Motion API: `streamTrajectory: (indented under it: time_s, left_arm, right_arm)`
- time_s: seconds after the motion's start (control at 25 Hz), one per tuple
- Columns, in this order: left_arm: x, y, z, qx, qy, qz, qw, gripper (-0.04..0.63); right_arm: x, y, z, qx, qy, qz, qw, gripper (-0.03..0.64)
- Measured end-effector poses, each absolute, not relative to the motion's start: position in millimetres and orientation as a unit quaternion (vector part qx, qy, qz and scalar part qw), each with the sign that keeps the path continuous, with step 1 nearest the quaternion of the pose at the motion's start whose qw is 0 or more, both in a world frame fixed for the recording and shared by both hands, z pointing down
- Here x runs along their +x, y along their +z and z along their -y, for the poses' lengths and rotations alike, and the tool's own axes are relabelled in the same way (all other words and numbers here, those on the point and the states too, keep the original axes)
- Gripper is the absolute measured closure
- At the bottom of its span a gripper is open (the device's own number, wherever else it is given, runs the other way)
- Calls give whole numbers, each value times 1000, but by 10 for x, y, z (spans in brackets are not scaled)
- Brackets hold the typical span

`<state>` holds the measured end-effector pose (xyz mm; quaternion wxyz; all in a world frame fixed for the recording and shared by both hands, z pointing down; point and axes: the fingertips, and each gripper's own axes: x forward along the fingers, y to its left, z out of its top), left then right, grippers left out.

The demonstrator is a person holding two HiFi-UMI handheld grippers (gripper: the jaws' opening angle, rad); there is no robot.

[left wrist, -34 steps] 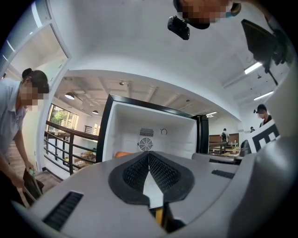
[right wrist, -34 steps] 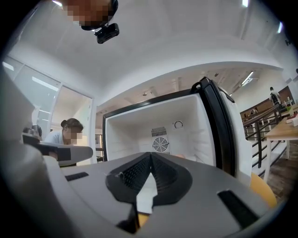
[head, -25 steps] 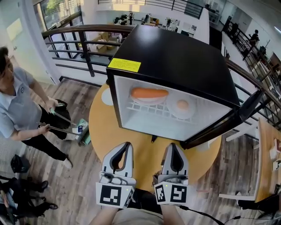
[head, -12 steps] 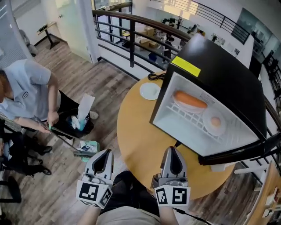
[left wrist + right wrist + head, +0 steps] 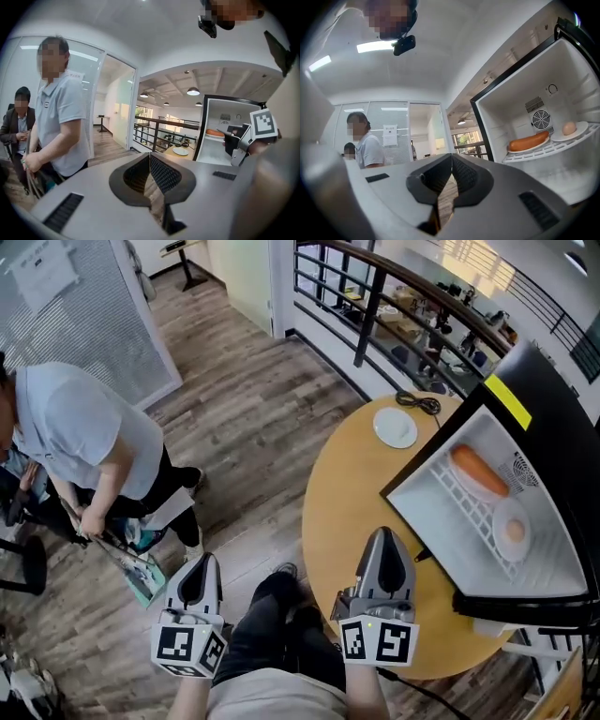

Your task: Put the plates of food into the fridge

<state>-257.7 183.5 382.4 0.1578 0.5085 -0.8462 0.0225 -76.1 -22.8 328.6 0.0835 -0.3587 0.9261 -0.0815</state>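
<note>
A small black fridge stands open on the round wooden table. On its wire shelf lie a plate with a sausage and a plate with an egg; both also show in the right gripper view, sausage plate and egg plate. An empty white plate sits on the table left of the fridge. My right gripper is shut and empty over the table's near edge. My left gripper is shut and empty, off the table above the floor.
A person in a grey shirt bends over at the left on the wooden floor, holding a tool; the left gripper view shows this person close by. A dark railing runs behind the table. The fridge door hangs open at the right.
The view has swung left, so the fridge now sits at the far right. Both grippers moved left with it; the left one left the table and is over the floor. Jaws stayed shut.
</note>
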Motion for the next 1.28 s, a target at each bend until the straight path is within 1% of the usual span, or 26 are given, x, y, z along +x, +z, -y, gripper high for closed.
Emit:
streamTrajectory:
  time_s: [0.16,0.28,0.48,0.6,0.72,0.84,0.92,1.04,1.16,1.28]
  left_arm:
    - [-2713,3772,-1551,534,26,831,156,588]
    - [-2873,3879,-1085,571,38,805,155,588]
    - [-3247,4060,22,641,37,751,153,588]
    - [-3470,4076,693,683,42,711,161,588]
    - [-3697,4149,1504,724,59,667,167,588]
    - [-3802,4292,2211,773,87,604,173,588]
    - [-3803,4367,2518,799,98,564,186,588]
    - [-3711,4453,2928,829,117,497,229,588]
    - [-3544,4636,3328,843,141,445,269,588]
    - [-3338,4932,3652,842,164,408,313,588]
  right_arm:
    - [-860,3328,293,-365,-69,-926,71,604]
    - [-935,3494,446,-383,-60,-920,57,604]
    - [-1283,3769,905,-421,-43,-905,31,604]
    - [-1594,3803,1304,-452,-44,-890,28,604]
    - [-1895,3947,1916,-481,-61,-874,16,604]
    - [-2000,4193,2340,-525,-88,-846,-2,604]
    - [-2014,4343,2485,-543,-105,-833,-21,604]
    - [-1996,4512,2689,-569,-160,-806,-36,604]
    - [-1980,4814,2864,-586,-213,-779,-70,604]
    - [-1955,5218,3008,-596,-304,-740,-66,603]
